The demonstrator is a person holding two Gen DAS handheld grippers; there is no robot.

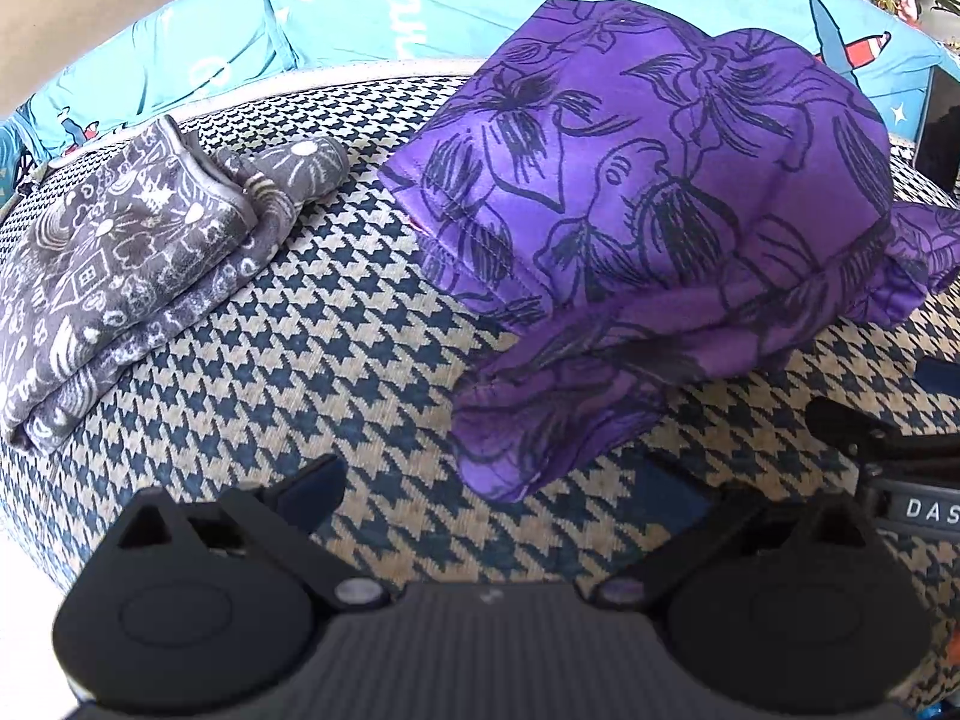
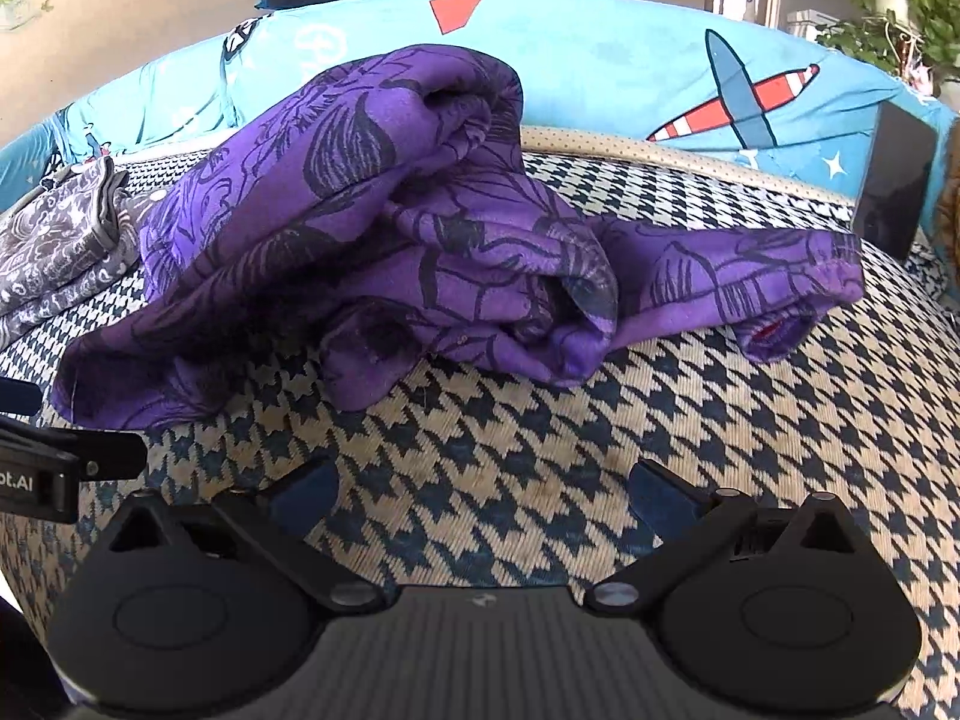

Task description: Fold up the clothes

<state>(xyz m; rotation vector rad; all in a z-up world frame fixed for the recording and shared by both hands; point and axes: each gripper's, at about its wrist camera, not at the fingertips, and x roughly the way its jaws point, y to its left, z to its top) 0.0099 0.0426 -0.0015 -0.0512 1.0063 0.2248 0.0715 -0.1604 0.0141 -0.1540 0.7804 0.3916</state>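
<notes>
A purple garment with a black flower print (image 1: 648, 228) lies bunched and loosely folded on the houndstooth surface (image 1: 312, 360); it also shows in the right wrist view (image 2: 384, 252). A folded grey patterned garment (image 1: 114, 276) lies to its left, also seen at the left edge of the right wrist view (image 2: 54, 246). My left gripper (image 1: 486, 492) is open and empty, just in front of the purple garment's near corner. My right gripper (image 2: 486, 492) is open and empty, a short way in front of the garment.
A turquoise cushion with plane prints (image 2: 690, 78) runs along the back edge. A dark box (image 2: 894, 180) stands at the far right. The other gripper shows at the right edge of the left view (image 1: 900, 468) and the left edge of the right view (image 2: 42, 474).
</notes>
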